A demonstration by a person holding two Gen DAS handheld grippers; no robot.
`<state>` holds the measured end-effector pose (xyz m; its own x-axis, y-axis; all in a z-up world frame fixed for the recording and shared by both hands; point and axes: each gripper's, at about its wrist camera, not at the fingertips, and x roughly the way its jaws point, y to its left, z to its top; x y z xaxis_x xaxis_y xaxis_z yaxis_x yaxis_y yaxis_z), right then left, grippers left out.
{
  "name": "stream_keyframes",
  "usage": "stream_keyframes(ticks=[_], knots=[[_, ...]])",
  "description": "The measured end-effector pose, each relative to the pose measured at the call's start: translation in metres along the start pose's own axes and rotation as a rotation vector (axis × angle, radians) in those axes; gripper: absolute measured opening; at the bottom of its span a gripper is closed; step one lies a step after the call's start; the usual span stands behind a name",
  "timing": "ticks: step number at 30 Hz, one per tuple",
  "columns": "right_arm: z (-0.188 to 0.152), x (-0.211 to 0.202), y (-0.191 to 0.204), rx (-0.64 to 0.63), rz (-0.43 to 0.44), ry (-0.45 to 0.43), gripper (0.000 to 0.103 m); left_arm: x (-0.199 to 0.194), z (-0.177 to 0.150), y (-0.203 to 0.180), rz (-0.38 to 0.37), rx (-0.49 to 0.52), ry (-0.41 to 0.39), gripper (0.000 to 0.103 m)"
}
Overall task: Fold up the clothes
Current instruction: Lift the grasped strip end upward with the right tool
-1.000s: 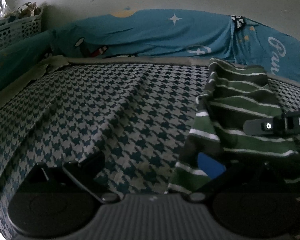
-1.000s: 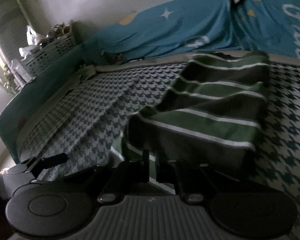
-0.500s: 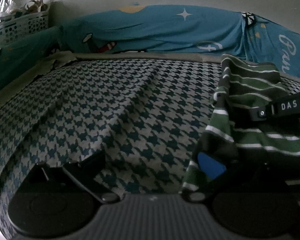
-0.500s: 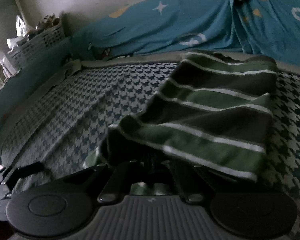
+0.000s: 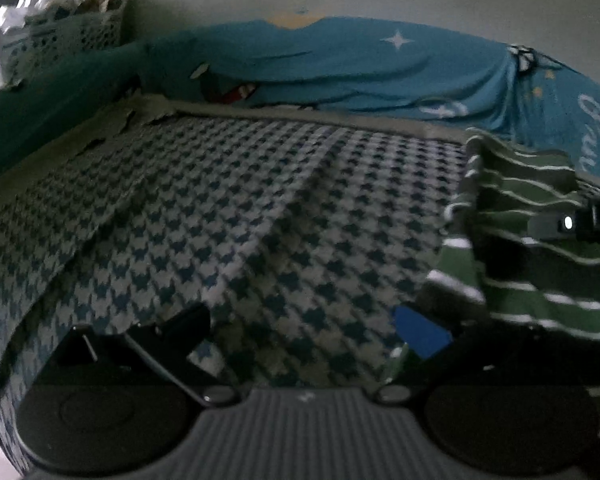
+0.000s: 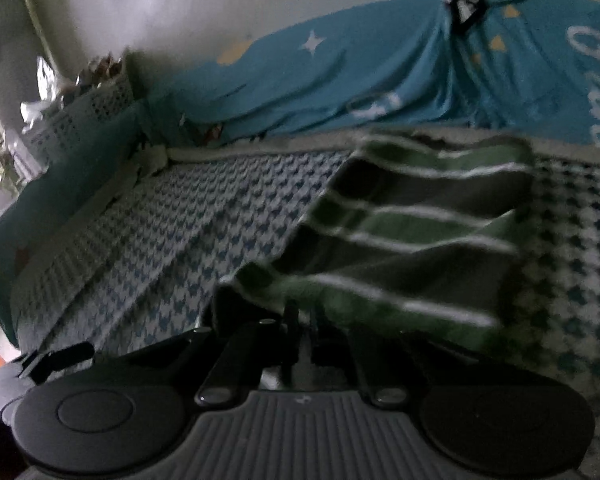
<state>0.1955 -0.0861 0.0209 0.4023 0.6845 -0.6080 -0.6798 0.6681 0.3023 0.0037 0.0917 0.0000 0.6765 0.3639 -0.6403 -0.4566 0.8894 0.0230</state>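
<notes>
Clearly, the right gripper (image 6: 300, 320) is pinched tight on the near edge of the striped shirt (image 6: 411, 232), its two fingers drawn together with green cloth bunched between them. From that hold the shirt runs away across the checked bedspread (image 6: 172, 240) toward the blue blanket (image 6: 339, 72) heaped along the far wall. Seen from the left wrist, the same shirt (image 5: 539, 248) lies at the right of the spread, and the left gripper (image 5: 300, 328) stands with its fingers wide apart over bare bedspread (image 5: 260, 220); its right finger sits just beside the shirt's near corner, but whether it touches the cloth cannot be told.

Risks, as a judgement: the hold takes in only a thin margin of cloth, so a sharp pull could slip the edge free and let the fold collapse. With one corner held and the other loose, the shirt may twist or drag aslant, giving a crooked crease. The soft, rumpled spread may catch the trailing hem and bunch it. Dim light and blur make the layers under the fingers hard to judge.
</notes>
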Motion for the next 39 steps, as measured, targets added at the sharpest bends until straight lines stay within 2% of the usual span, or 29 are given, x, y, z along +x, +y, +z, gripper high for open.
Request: stream_keyframes(ticks=[10,19,28,31,39], knots=[[0.021,-0.025,-0.043,0.103,-0.071,-0.072,0.008,-0.005,0.009,-0.028,-0.118,0.046,0.038,0.103],[0.031,-0.025,-0.073,0.151,-0.145,-0.111,0.029,0.001,0.023,-0.061,-0.228,0.148,0.072,0.103],[0.043,-0.008,-0.099,0.152,-0.186,-0.112,0.046,0.019,0.024,-0.074,-0.26,0.142,0.102,0.103],[0.046,-0.001,-0.11,0.165,-0.19,-0.112,0.047,0.023,0.021,-0.077,-0.264,0.149,0.113,0.103],[0.059,0.015,-0.128,0.147,-0.131,-0.122,0.048,0.032,0.02,-0.083,-0.248,0.16,0.121,0.103]])
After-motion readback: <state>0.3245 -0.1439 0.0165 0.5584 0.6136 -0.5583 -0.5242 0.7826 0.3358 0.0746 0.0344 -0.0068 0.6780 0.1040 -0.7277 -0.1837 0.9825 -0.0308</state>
